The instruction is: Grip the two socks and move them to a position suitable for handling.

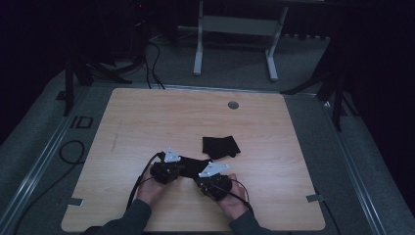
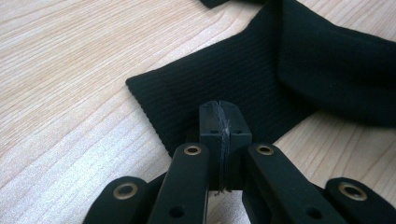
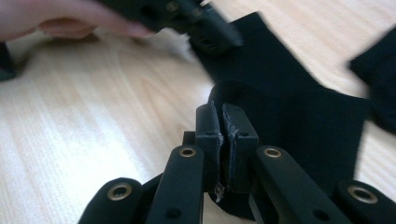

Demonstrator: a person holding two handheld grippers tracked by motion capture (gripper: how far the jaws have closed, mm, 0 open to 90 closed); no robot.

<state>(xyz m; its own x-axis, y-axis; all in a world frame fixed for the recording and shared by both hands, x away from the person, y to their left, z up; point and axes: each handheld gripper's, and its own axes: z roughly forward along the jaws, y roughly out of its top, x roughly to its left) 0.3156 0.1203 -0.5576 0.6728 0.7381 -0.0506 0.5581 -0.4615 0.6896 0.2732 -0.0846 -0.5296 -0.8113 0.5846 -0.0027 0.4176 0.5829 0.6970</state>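
a black sock (image 1: 192, 162) is laid flat on the wooden table (image 1: 147, 117), near the front edge and about midway between the left and right edges. it is gripped at both ends. in the high view the left gripper (image 1: 177, 169) is seen at the sock's left end, held in the person's left hand (image 1: 151, 188), and the right gripper (image 1: 201, 177) at its right end, held in the right hand (image 1: 230, 198); a grey three-cornered plate is carried on top of each.

in the left gripper view the jaws are pressed together on the ribbed cuff of the sock (image 2: 224, 74), with the fabric pinched in the thin seam between the pads; the cuff's edge is spread flat on the wood ahead of the left gripper (image 2: 223, 109), and the rest of the sock runs off to the upper right in a thicker fold.

in the right gripper view the jaws of the right gripper (image 3: 223, 114) are clamped on a raised fold of the sock (image 3: 299, 116), which is lifted slightly off the table there. the other gripper is seen blurred at the top of that view, at the sock's far end.

a second piece of black fabric (image 1: 221, 146) is lying just beyond the sock, toward the table's centre, apart from both grippers. a round grey cap (image 1: 233, 105) is set in the tabletop near the far edge.
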